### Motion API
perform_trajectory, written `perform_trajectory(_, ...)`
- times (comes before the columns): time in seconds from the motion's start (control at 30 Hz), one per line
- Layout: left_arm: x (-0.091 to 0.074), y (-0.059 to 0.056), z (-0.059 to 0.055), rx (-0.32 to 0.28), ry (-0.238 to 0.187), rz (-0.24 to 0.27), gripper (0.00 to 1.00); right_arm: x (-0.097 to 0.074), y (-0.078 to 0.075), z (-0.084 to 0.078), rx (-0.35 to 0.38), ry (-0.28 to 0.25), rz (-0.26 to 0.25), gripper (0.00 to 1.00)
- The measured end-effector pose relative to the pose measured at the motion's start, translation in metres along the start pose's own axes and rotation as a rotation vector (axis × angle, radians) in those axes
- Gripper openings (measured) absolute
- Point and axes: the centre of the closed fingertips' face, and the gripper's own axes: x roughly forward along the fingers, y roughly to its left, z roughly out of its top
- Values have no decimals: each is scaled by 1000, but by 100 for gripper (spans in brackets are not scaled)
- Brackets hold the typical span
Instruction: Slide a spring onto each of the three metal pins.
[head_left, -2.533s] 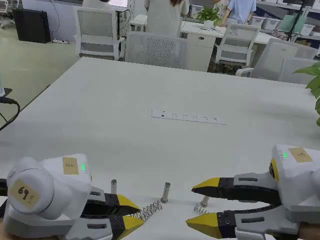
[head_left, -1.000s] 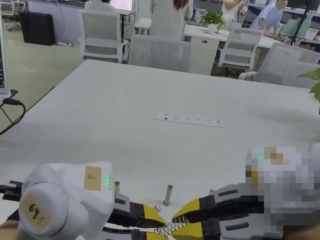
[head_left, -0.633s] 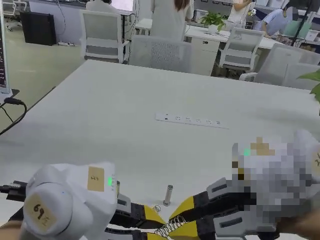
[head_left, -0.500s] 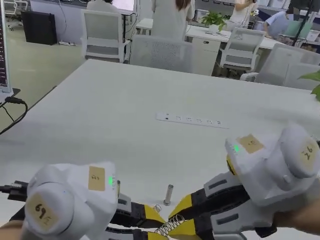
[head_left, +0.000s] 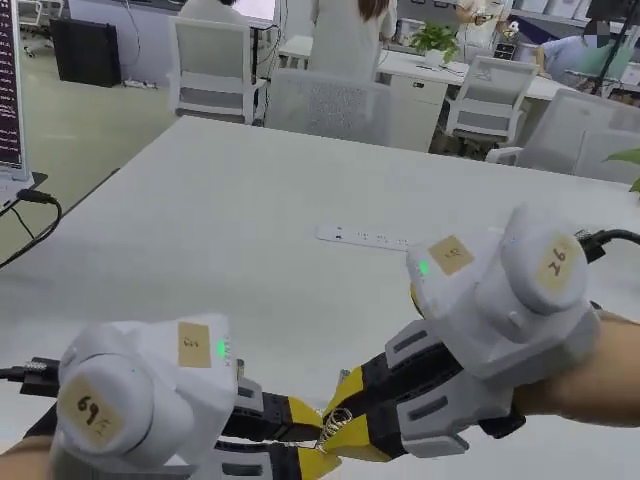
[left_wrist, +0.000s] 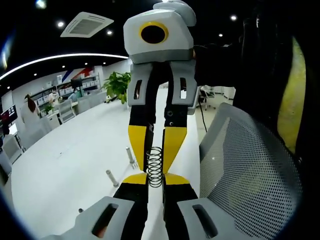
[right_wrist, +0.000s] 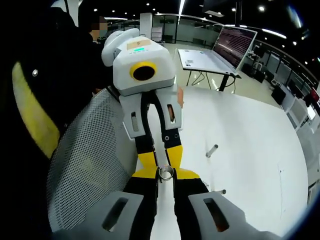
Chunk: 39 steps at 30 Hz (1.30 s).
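A short steel spring (head_left: 332, 425) hangs in the air between the two grippers, low in the head view. My left gripper (head_left: 305, 438) comes in from the left and is shut on one end. My right gripper (head_left: 345, 420) meets it tip to tip and is shut on the other end. In the left gripper view the spring (left_wrist: 155, 167) stands upright between my left gripper (left_wrist: 155, 178) and the right gripper (left_wrist: 155, 150). Two metal pins (left_wrist: 130, 155) (left_wrist: 112, 177) stand bare on the table to the left. The right gripper view shows the spring (right_wrist: 165, 172) end-on and two pins (right_wrist: 212, 150) (right_wrist: 220, 191).
A white power strip (head_left: 365, 238) lies mid-table, partly behind the right gripper's body. Mesh chairs (head_left: 330, 105) line the far edge. A laptop screen (head_left: 10, 90) and a black cable (head_left: 30, 230) sit off the table's left side.
My right gripper has swung in from the right, meeting the left gripper's tips and closing on the spring. Both grippers now cover the pins in the head view.
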Motion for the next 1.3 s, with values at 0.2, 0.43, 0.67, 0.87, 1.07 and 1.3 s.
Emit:
perform_trajectory(0.2, 0, 1, 0, -28, -12, 3, 2, 0, -2, 2, 21, -30, -2, 8)
perform_trajectory(0.43, 1, 0, 0, -42, -16, -2, 2, 1, -2, 1, 48, -59, -3, 8)
perform_trajectory(0.67, 1, 1, -1, -47, -19, 4, 3, 1, -3, 1, 51, -61, -7, 8)
perform_trajectory(0.87, -1, 4, -5, -74, -12, 13, 3, 5, -5, 1, 53, -58, -5, 8)
perform_trajectory(1.07, -6, 8, -9, -106, -12, 18, 7, 5, -7, 2, 53, -55, -4, 8)
perform_trajectory(1.3, -11, 11, -15, -139, -13, 35, 16, 6, -11, 4, 50, -58, -11, 8)
